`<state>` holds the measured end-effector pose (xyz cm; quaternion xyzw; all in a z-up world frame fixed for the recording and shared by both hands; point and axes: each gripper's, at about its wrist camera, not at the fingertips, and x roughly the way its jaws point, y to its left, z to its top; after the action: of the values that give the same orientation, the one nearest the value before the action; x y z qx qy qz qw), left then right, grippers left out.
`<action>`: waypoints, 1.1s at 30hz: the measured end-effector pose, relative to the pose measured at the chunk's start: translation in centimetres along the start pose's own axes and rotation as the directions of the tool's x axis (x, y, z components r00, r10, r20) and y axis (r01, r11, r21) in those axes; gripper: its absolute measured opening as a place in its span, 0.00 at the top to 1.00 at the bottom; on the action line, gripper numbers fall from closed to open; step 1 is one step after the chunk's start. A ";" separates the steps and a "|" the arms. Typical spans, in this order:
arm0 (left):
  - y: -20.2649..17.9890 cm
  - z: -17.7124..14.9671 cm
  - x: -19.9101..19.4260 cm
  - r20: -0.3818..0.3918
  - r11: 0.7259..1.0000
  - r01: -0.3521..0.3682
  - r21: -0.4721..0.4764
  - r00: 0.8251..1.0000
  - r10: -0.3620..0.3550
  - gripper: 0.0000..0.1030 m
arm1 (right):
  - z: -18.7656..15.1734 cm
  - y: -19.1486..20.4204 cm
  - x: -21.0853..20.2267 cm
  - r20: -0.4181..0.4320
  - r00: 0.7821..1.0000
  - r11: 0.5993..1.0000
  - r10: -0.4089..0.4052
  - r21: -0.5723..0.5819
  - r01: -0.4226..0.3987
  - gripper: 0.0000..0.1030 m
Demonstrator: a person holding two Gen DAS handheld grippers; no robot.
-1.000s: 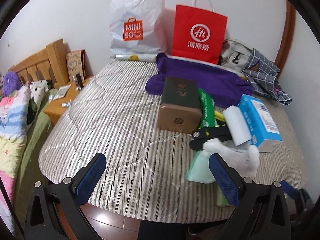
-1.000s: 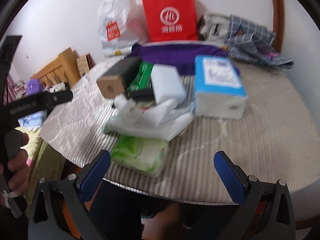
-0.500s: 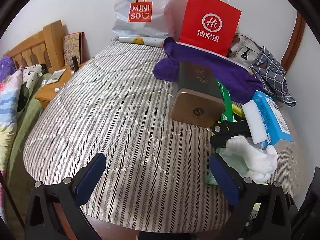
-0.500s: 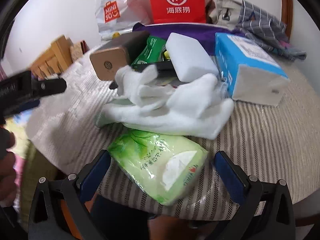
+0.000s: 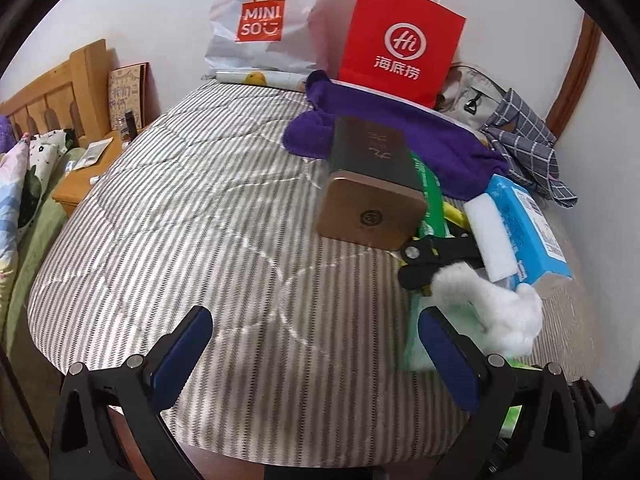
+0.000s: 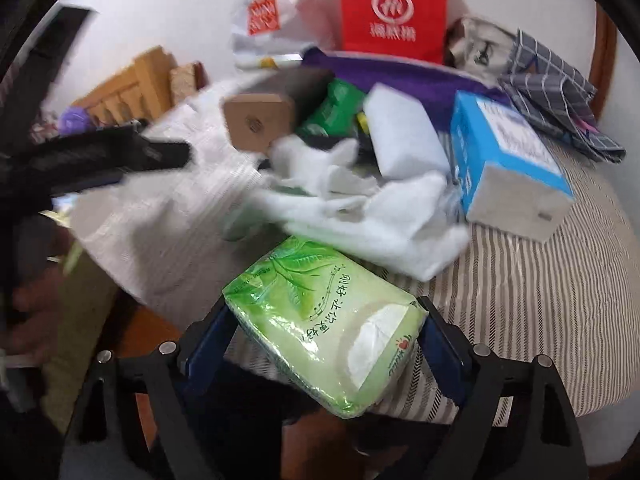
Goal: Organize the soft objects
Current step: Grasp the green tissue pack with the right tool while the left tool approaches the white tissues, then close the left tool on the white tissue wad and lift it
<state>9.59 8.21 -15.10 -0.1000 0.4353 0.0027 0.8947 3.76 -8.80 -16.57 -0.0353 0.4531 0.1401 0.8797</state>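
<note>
A green tissue pack (image 6: 328, 320) lies at the near edge of the striped table (image 6: 540, 292). My right gripper (image 6: 322, 340) straddles it. Its jaws are closing, with a blue pad at each side of the pack and no squeeze visible. Behind the pack lies a white fluffy cloth (image 6: 372, 216), also in the left wrist view (image 5: 488, 300). A purple towel (image 5: 400, 140) lies farther back. My left gripper (image 5: 312, 344) hangs open over bare striped cloth, with nothing between its fingers. It shows as a dark blur (image 6: 100, 156) in the right wrist view.
A brown-ended box (image 5: 372, 216), a black clip (image 5: 432, 256), a white sponge (image 6: 404, 132) and a blue tissue box (image 6: 508, 160) crowd the right side. A red paper bag (image 5: 400, 40), a white plastic bag (image 5: 260, 28) and a checked cloth (image 5: 524, 148) stand at the back. A wooden nightstand (image 5: 80, 184) is on the left.
My right gripper has moved forward and down, so the green pack is now between its fingers, and the jaws have narrowed. The left gripper dipped slightly toward the table.
</note>
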 end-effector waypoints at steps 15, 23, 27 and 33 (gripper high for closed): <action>-5.3 -0.4 0.6 -0.016 0.992 0.095 0.077 0.995 -0.094 0.00 | -1.6 -5.2 -4.3 0.081 0.995 0.996 -0.066 0.062 0.061 0.16; -8.0 0.2 2.9 -0.056 0.987 0.085 0.140 0.995 -0.078 0.00 | -2.1 -11.5 -2.3 0.053 0.987 0.973 -0.152 0.183 0.140 0.16; -8.5 0.6 4.2 -0.071 0.988 0.069 0.135 0.996 -0.060 0.01 | -2.5 -13.5 -1.6 0.039 0.988 0.966 -0.147 0.218 0.135 0.16; -8.7 0.9 5.3 -0.102 0.991 0.053 0.123 0.994 -0.041 0.29 | -2.3 -14.8 -0.5 0.022 0.991 0.964 -0.132 0.235 0.123 0.16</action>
<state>14.42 -0.63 -17.17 -0.0537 0.4762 -0.0508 0.8762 5.79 -23.51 -18.48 0.0416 0.4468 0.0298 0.8931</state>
